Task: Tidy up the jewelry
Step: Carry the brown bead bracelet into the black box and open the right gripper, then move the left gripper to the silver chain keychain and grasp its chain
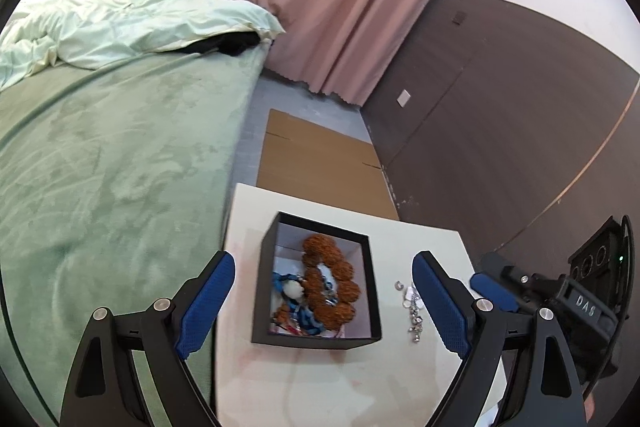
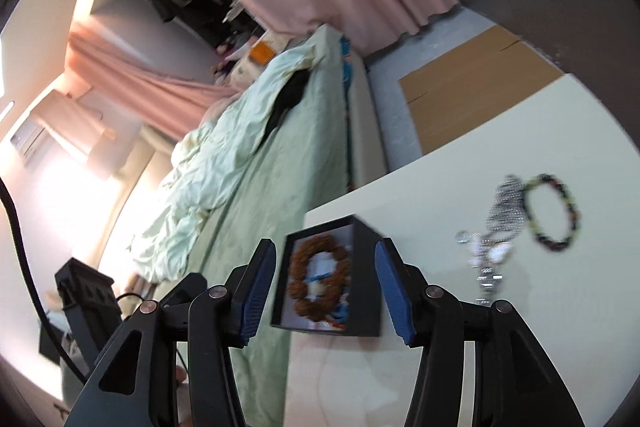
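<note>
1. Left gripper [image 1: 324,301], low in the frame, stands spread wide and empty, its jaws either side of the black box [image 1: 264,267].
2. Right gripper [image 2: 326,287], bottom centre, is parted, gripping nothing.
3. The box holds an orange beaded bracelet [image 1: 332,283] and blue jewelry [image 1: 282,281].
4. Silver pieces [image 1: 412,307] lie right of the box on the white table [image 1: 400,239]; a dark bead bracelet [image 2: 552,213] lies at the right wrist frame's right.

box [image 1: 316,338] walls upright, table [image 1: 320,387] front bare

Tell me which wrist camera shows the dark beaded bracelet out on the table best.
The right wrist view. The dark beaded bracelet lies there whole as a full loop on the white table, beside the silver jewelry, though slightly blurred. The left wrist view does not show it; only some silver pieces right of the black box.
</note>
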Demonstrator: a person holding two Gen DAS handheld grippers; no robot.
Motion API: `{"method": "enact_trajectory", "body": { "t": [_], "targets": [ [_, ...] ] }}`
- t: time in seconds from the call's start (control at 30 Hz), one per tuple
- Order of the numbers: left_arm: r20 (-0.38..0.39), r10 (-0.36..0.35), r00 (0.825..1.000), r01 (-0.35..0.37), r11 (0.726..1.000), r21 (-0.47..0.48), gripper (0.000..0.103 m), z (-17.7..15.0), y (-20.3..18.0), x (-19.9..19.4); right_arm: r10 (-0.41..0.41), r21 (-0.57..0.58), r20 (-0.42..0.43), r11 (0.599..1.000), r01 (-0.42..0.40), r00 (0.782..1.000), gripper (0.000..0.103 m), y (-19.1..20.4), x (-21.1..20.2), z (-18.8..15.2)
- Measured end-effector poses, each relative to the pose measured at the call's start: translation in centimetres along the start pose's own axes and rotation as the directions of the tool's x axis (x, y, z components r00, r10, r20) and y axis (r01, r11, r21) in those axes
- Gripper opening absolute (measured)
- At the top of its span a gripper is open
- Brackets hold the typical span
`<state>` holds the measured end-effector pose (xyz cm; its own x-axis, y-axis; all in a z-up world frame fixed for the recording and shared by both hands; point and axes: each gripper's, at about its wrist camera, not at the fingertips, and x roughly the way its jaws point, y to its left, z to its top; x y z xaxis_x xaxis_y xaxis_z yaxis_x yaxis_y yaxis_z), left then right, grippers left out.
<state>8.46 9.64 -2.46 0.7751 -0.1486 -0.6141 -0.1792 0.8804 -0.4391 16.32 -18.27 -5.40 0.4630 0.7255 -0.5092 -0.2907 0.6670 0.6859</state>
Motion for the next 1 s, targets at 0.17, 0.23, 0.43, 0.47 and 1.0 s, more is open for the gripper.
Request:
{"method": "enact_trajectory", "body": {
  "t": [0.17, 0.23, 0.43, 0.47, 1.0],
  "targets": [
    [-0.006, -0.015, 1.000, 0.015, 0.999, 0.036, 0.091, -0.6, -1.7, 0.2, -0.039, 0.007, 0.043, 0.999, 0.039, 0.998, 0.076, -1.2, -2.9, 0.5],
    [-0.008, -0.021, 1.000, 0.022, 0.998, 0.050, 0.091, -0.9, -2.5, 0.4, -0.051, 0.013, 0.059, 0.999, 0.050, 0.997, 0.083, -1.6, -3.8, 0.7],
    [-0.025, -0.043, 0.999, 0.046, 0.993, 0.105, 0.091, -1.9, -5.1, 1.0, -0.092, 0.047, 0.072, 0.995, 0.089, 0.993, 0.083, -3.1, -5.8, 0.8],
    [-0.028, -0.046, 0.999, 0.048, 0.992, 0.113, 0.091, -2.1, -5.6, 1.2, -0.102, 0.051, 0.074, 0.994, 0.098, 0.992, 0.083, -3.3, -6.0, 0.8],
    [-0.088, -0.080, 0.993, 0.098, 0.968, 0.231, 0.091, -4.4, -10.7, 3.7, -0.229, 0.122, 0.089, 0.968, 0.217, 0.969, 0.083, -7.3, -10.0, 1.6]
  ]
}}
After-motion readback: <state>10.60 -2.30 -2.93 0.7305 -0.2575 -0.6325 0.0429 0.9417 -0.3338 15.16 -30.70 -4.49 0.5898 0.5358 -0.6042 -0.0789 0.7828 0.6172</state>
